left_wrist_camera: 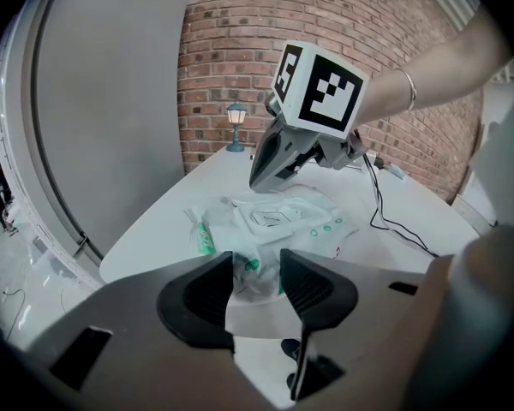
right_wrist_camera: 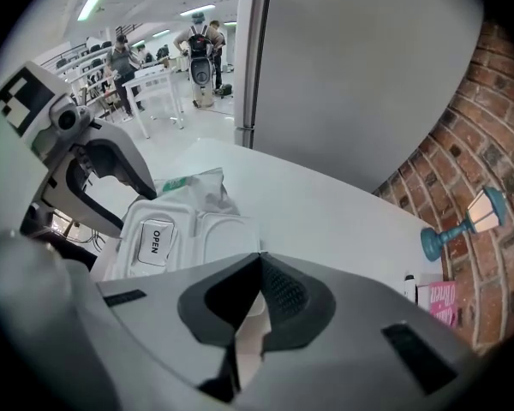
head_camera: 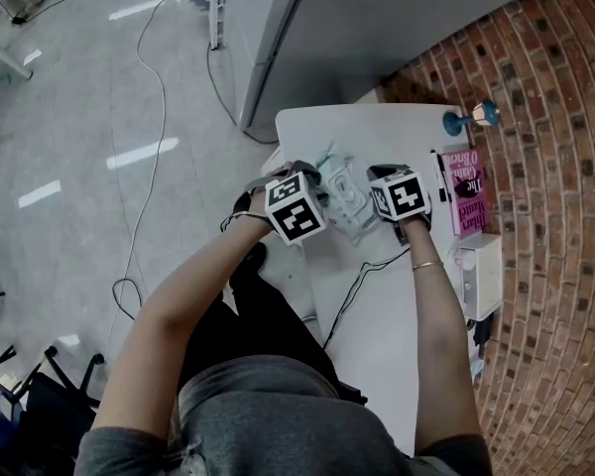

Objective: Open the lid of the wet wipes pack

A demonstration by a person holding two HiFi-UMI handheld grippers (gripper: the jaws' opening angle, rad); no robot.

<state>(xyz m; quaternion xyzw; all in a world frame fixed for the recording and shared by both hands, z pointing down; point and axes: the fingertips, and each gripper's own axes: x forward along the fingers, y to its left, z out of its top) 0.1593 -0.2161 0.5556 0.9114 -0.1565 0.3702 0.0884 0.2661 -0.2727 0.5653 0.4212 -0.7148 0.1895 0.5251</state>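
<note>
The wet wipes pack [head_camera: 345,198] lies on the white table [head_camera: 377,132] between my two grippers. It is white with green print, and its white plastic lid [right_wrist_camera: 193,238] carries a label reading OPEN [right_wrist_camera: 152,241]. My left gripper [left_wrist_camera: 257,272] has its jaws wide, and the pack's crinkled end [left_wrist_camera: 255,274] fills the gap between the pads. My right gripper [right_wrist_camera: 259,262] is shut, its tips meeting at the near edge of the lid. Whether a lip of the lid is pinched there is hidden. In the left gripper view the right gripper [left_wrist_camera: 255,182] points steeply down at the pack's far side.
A pink book [head_camera: 466,191] and a white box [head_camera: 479,274] lie at the table's right side, against the brick wall. A small blue lamp figure [head_camera: 473,118] stands at the back right. A black cable [head_camera: 362,276] runs across the table toward me. A grey partition [head_camera: 307,38] stands behind the table.
</note>
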